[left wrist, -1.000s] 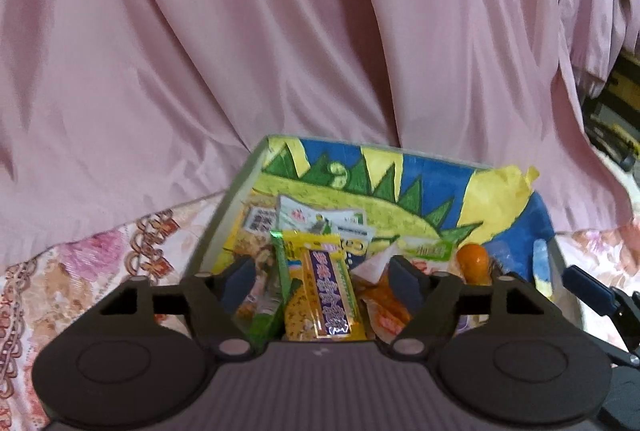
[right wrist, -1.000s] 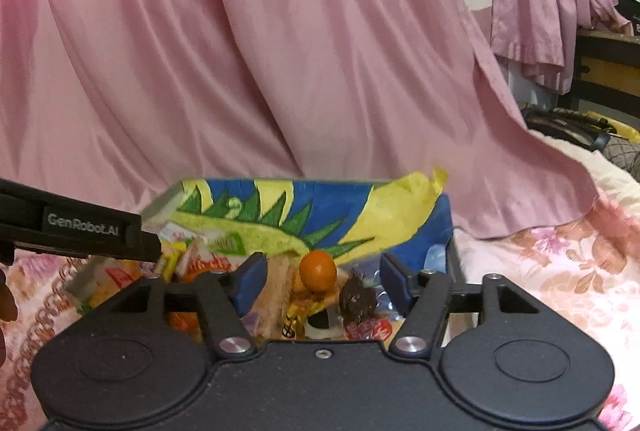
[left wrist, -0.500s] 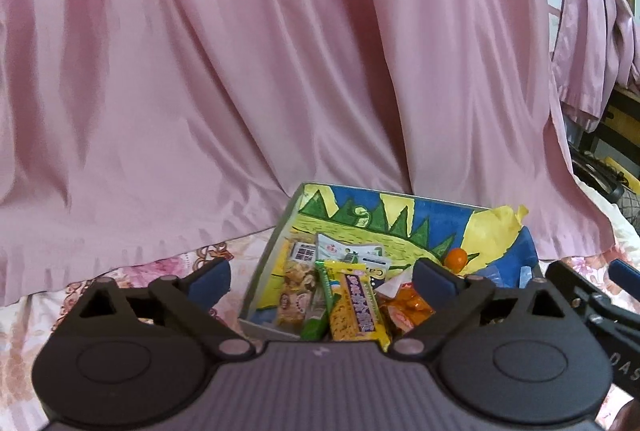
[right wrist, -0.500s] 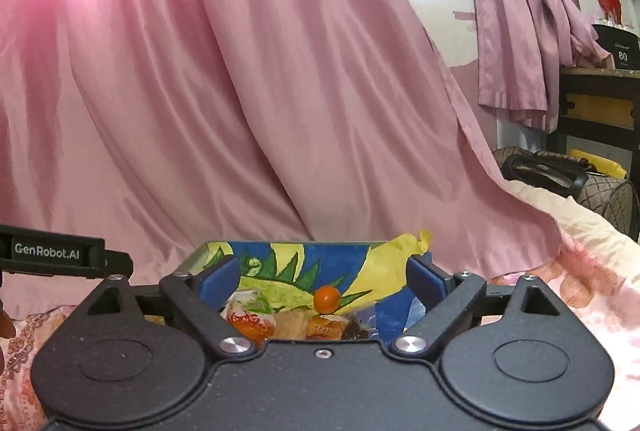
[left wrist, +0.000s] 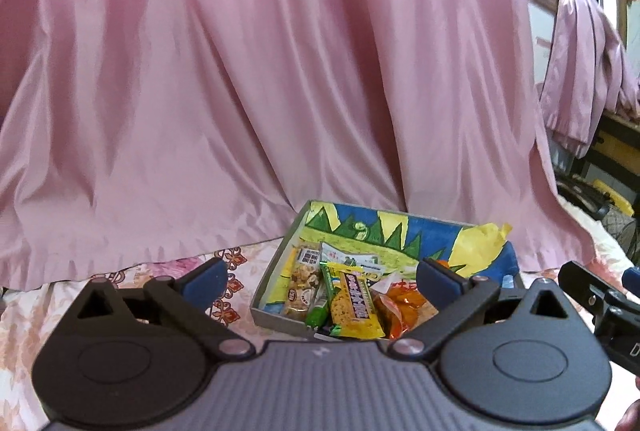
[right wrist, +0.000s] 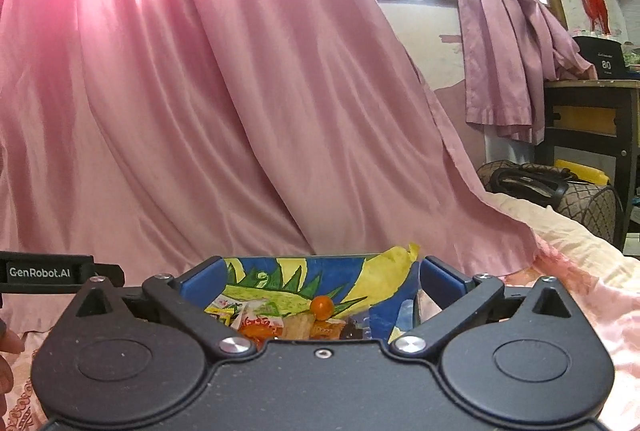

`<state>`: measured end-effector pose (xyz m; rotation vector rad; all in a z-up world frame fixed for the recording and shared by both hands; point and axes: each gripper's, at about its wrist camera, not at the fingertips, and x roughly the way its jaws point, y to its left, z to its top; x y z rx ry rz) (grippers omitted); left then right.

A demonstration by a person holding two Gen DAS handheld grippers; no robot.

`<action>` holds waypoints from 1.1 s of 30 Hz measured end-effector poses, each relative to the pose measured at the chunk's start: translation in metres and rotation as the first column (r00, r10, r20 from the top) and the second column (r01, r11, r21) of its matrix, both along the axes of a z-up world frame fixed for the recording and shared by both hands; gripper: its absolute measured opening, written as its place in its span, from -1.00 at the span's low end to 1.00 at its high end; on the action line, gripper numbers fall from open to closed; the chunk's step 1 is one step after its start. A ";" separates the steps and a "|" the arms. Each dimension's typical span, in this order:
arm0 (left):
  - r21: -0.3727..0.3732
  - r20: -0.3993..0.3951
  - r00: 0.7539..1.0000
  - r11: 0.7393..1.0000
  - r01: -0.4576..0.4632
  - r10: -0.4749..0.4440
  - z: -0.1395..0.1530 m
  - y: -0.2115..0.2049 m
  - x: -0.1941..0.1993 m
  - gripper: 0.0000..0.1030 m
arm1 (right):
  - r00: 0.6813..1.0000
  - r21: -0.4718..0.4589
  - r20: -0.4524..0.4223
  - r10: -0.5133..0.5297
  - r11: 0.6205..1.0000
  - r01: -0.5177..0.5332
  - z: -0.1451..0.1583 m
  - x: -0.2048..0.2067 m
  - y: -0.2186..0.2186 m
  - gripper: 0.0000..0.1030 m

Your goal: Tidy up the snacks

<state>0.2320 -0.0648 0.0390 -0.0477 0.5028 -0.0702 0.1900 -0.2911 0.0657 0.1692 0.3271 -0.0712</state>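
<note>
both grippers pulled back | right jaws opening, left wide, empty | one box (left wrist: pixel 276 287)

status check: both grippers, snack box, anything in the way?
Left gripper open, empty. Right gripper opening, nothing between its jaws. Snack box full, wrappers and orange inside. Nothing blocking.

Home bedroom, pink curtains (right wrist: pixel 224 103), floral bedsheet (left wrist: pixel 132 275)

Both tools wider, farther from box (left wrist: pixel 276 281)
</note>
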 end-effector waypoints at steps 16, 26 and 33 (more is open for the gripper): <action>-0.031 0.080 0.996 0.999 -0.027 0.030 0.005 0.018 -0.094 0.99 | 0.999 -0.035 0.035 0.037 0.999 -0.036 0.017 -0.090 0.011 0.99; -0.025 0.090 0.994 0.997 -0.067 0.069 -0.005 0.032 -0.140 0.99 | 0.999 -0.015 0.022 0.035 0.999 -0.035 0.014 -0.124 0.017 0.99; -0.031 0.082 0.992 0.995 -0.097 0.099 -0.011 0.043 -0.156 0.99 | 0.999 -0.021 0.033 0.032 0.999 -0.032 0.015 -0.144 0.022 0.99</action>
